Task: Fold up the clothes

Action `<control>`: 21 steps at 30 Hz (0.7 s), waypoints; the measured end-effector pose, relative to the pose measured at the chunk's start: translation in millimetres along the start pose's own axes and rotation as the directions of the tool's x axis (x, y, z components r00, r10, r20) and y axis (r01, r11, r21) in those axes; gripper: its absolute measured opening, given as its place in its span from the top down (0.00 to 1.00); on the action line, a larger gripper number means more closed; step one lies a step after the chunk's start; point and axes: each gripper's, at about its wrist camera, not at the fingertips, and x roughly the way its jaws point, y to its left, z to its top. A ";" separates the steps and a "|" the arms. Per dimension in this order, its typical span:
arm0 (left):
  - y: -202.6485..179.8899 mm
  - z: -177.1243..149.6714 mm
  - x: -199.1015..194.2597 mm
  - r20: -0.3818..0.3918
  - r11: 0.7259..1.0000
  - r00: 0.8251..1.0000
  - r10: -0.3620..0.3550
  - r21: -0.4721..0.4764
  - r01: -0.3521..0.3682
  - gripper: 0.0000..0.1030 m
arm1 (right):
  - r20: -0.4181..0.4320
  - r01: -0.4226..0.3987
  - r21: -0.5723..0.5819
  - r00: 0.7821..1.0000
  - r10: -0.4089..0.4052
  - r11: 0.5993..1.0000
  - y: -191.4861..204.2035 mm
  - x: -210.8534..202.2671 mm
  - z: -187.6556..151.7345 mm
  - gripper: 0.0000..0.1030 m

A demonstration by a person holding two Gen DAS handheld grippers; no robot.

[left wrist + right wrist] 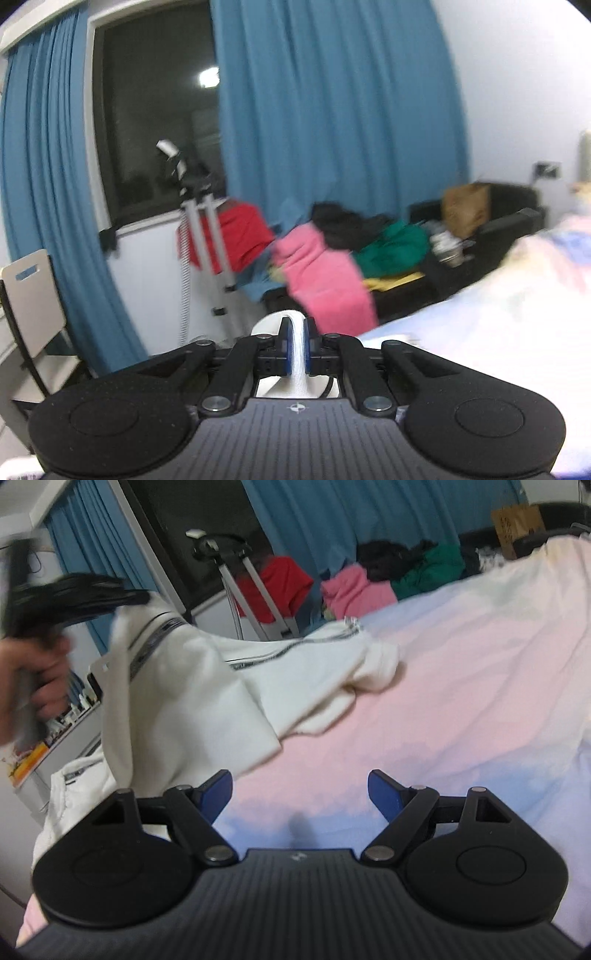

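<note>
A white garment with dark striped trim hangs from the upper left and trails across the pale pink-and-blue bed sheet. In the right wrist view a hand holds my left gripper raised at the far left, blurred, gripping the garment's top. In the left wrist view my left gripper is shut on a fold of white cloth between its blue pads. My right gripper stands open low over the sheet, nothing between its fingers, just right of the hanging cloth.
Behind the bed lies a heap of clothes: red, pink, green and black, on a dark sofa. Blue curtains frame a dark window. A metal stand and a chair are at left.
</note>
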 end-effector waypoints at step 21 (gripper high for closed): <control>-46.2 -155.1 -160.8 -0.125 0.922 0.969 -0.212 -0.353 0.156 0.95 | 0.002 -0.088 0.276 0.996 0.091 0.957 1.8 -16.1 9.5 0.42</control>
